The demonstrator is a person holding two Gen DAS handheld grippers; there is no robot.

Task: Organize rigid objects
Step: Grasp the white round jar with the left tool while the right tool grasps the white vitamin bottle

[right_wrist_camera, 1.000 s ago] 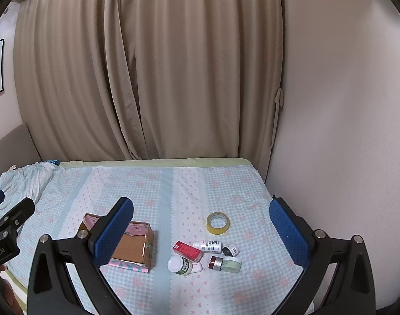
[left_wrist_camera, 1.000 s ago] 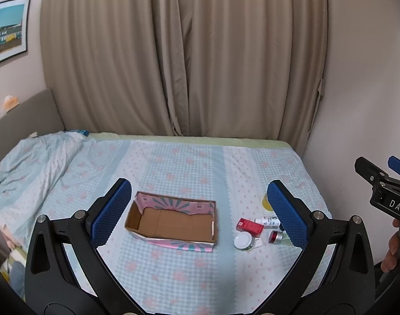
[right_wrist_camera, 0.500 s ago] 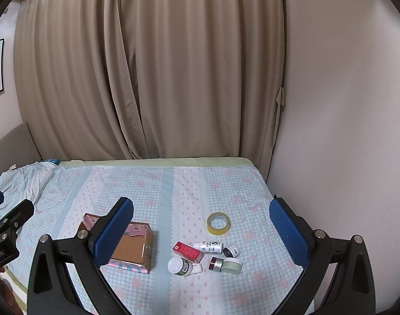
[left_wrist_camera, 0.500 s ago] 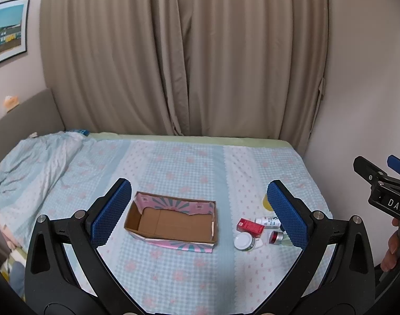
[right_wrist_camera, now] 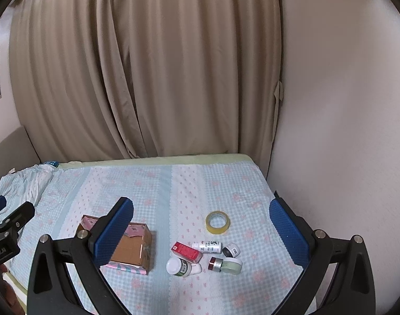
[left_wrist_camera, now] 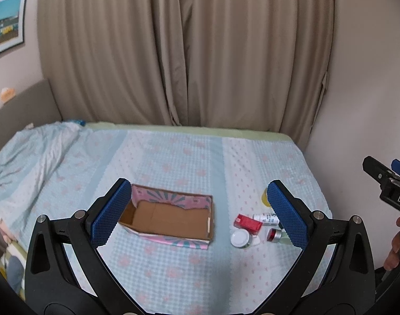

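Both grippers hang above the near edge of a bed (right_wrist_camera: 152,183) covered in a pale blue checked sheet with pink flowers, and both have their blue-padded fingers spread wide with nothing between them. Ahead of the left gripper (left_wrist_camera: 197,212), just past its left finger, lies an open cardboard box (left_wrist_camera: 171,215) with pink patterned walls and a bare brown floor. To the right of the box, close to the left gripper's right finger, sits a small cluster of things: a red carton (left_wrist_camera: 247,222), a white bottle (left_wrist_camera: 265,218) lying on its side behind it, a white-capped jar (left_wrist_camera: 241,238) in front, and a small red-capped jar (left_wrist_camera: 274,235) partly hidden by the finger pad. From the right gripper (right_wrist_camera: 201,233) the same cluster lies straight ahead between its fingers: the red carton (right_wrist_camera: 187,251), the lying white bottle (right_wrist_camera: 207,246), the white-capped jar (right_wrist_camera: 183,266) on its side nearest the gripper, the red-capped jar (right_wrist_camera: 225,263) with a pale green body, and a small black-and-white pot (right_wrist_camera: 231,250) beside it. Farther ahead, apart from the cluster, a roll of yellow tape (right_wrist_camera: 217,221) lies flat. The box (right_wrist_camera: 137,249) sits off to the left, partly behind the right gripper's left finger. Tan curtains (right_wrist_camera: 147,78) hang behind the bed, and a rumpled blanket (left_wrist_camera: 29,157) lies far to the left.
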